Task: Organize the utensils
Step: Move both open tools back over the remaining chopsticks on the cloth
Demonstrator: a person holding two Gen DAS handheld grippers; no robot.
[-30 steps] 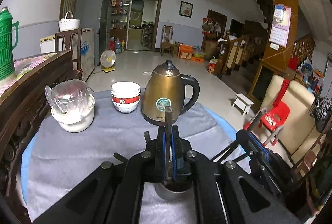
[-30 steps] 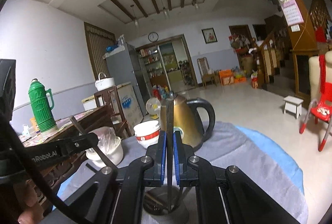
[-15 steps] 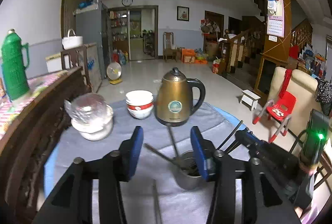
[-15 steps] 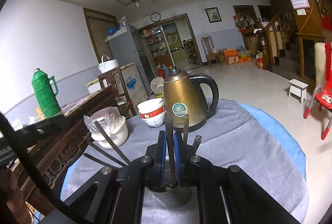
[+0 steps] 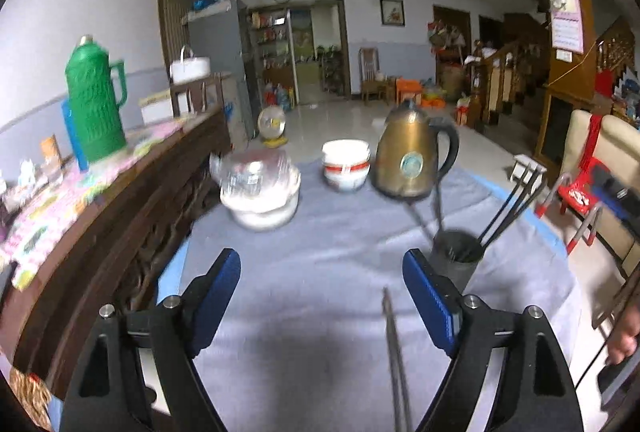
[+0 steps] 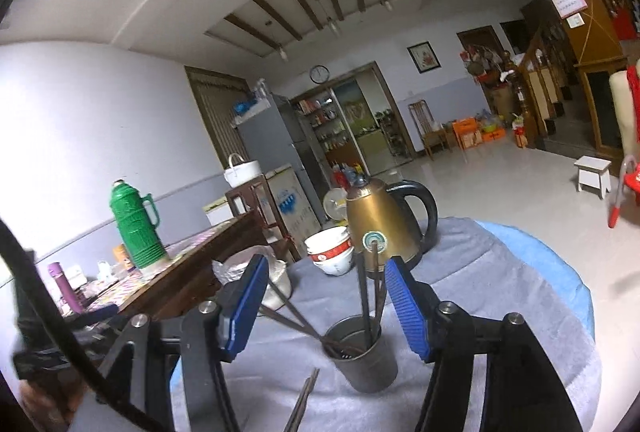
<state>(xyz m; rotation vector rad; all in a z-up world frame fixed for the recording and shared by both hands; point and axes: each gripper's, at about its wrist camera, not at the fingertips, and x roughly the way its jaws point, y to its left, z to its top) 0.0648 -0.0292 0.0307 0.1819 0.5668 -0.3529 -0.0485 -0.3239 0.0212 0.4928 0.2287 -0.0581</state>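
A metal cup (image 6: 362, 358) stands on the grey cloth with several dark chopsticks (image 6: 366, 286) leaning in it; it also shows in the left wrist view (image 5: 456, 258). My right gripper (image 6: 324, 306) is open and empty just above and behind the cup. My left gripper (image 5: 322, 306) is open and empty, left of the cup. A loose chopstick (image 5: 396, 356) lies on the cloth between the left fingers; it also shows in the right wrist view (image 6: 302, 402).
On the grey cloth (image 5: 332, 252) at the back stand a gold kettle (image 5: 410, 156), stacked white bowls (image 5: 346, 164) and a plastic-wrapped white pot (image 5: 260, 192). A wooden sideboard (image 5: 100, 200) with a green thermos (image 5: 94, 100) runs along the left.
Both grippers opened, each letting go of a chopstick into the cup. The left gripper drew back and left; the right gripper also drew back.
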